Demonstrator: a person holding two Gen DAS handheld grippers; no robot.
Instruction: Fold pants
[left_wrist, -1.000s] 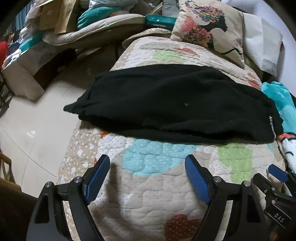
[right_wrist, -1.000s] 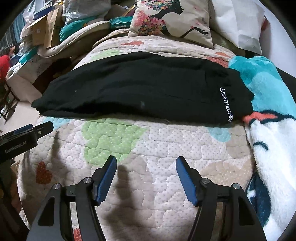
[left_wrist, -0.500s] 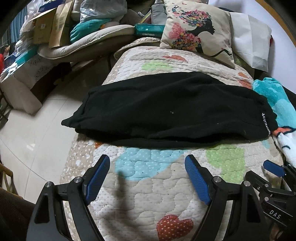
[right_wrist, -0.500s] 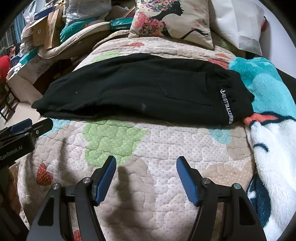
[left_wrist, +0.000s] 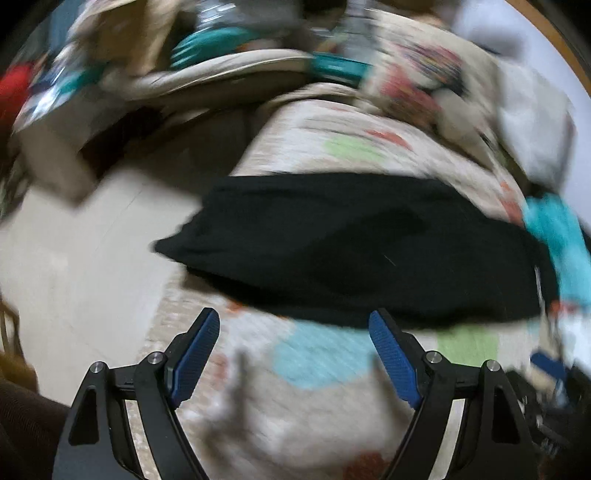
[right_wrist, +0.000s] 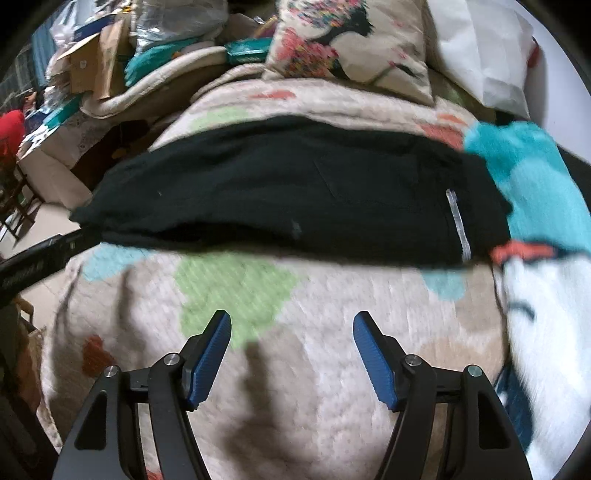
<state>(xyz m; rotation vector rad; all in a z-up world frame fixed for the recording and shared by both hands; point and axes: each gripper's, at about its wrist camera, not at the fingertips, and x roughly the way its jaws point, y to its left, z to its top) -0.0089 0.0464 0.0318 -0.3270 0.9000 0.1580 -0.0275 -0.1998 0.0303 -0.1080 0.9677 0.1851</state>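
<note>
The bed (right_wrist: 332, 369), under a quilted cover of beige, green, blue and red patches, fills most of both views. Across its middle lie the black pants (right_wrist: 295, 192), stretched from side to side and already doubled lengthwise, one leg on the other. Their leg ends (left_wrist: 184, 240) hang just past the bed's left edge, over the pale floor (left_wrist: 74, 277); their waistband, with a strip of white lettering (right_wrist: 458, 225), lies by the right edge, touching a teal and white plush blanket (right_wrist: 535, 184). At the bed's far end a floral pillow (right_wrist: 351, 44) leans upright, beside it a white bag (right_wrist: 484, 48).

Both views are smeared with motion, the left wrist view the worse.

The left gripper (left_wrist: 295, 332) hovers above the quilt near the bed's near left corner, its blue-padded jaws spread wide and empty, the tips close to the near edge of the pants without touching them. The right gripper (right_wrist: 291, 328) hangs over the near edge of the bed, jaws likewise wide apart and holding nothing, well short of the pants.
</note>
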